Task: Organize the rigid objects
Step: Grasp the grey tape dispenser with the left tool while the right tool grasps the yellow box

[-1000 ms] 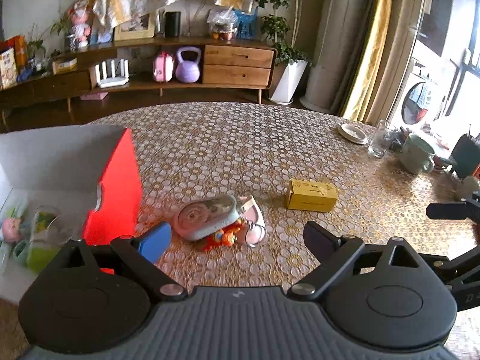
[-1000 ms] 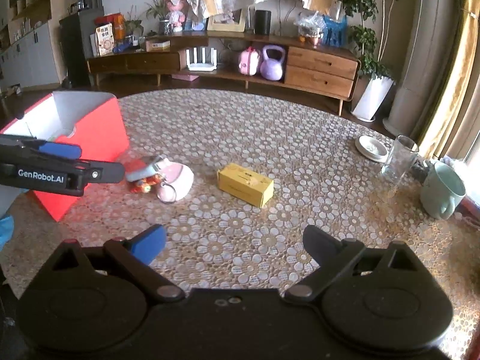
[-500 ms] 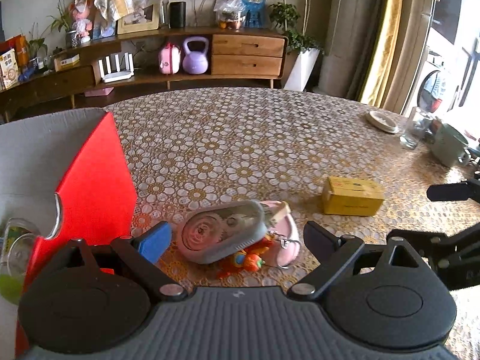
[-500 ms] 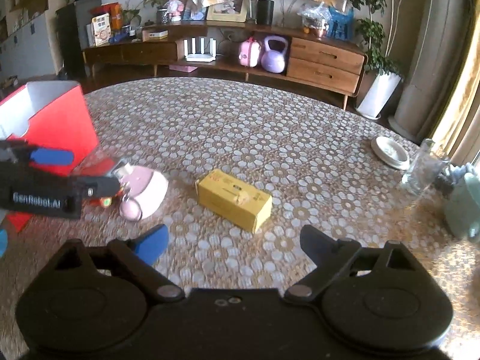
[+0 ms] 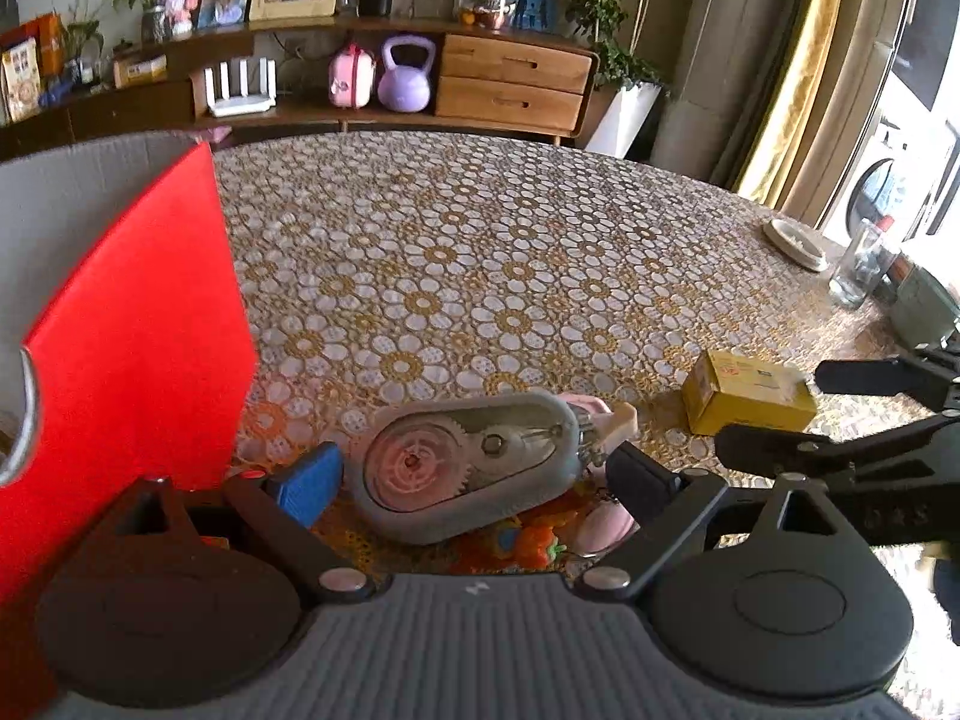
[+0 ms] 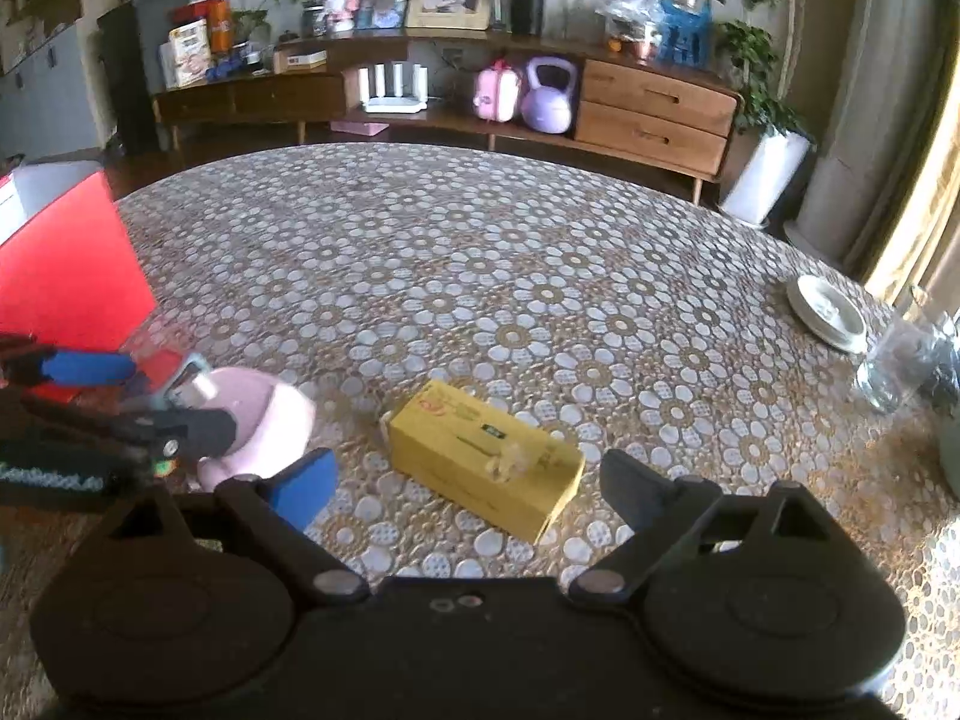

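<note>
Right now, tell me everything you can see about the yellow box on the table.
The yellow box is a small oblong carton, apparently cardboard, lying flat on the patterned tablecloth. Its top bears small printed marks and a red logo near one end; the text is too small to read. It looks closed and undamaged. It sits angled, one corner toward the camera, between the open fingers of the right gripper, which do not touch it. The pink case lies to its left, apart from it.

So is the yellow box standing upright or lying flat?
Lying flat: the yellow box rests on a long side on the table, between the right gripper's open fingers.
</note>
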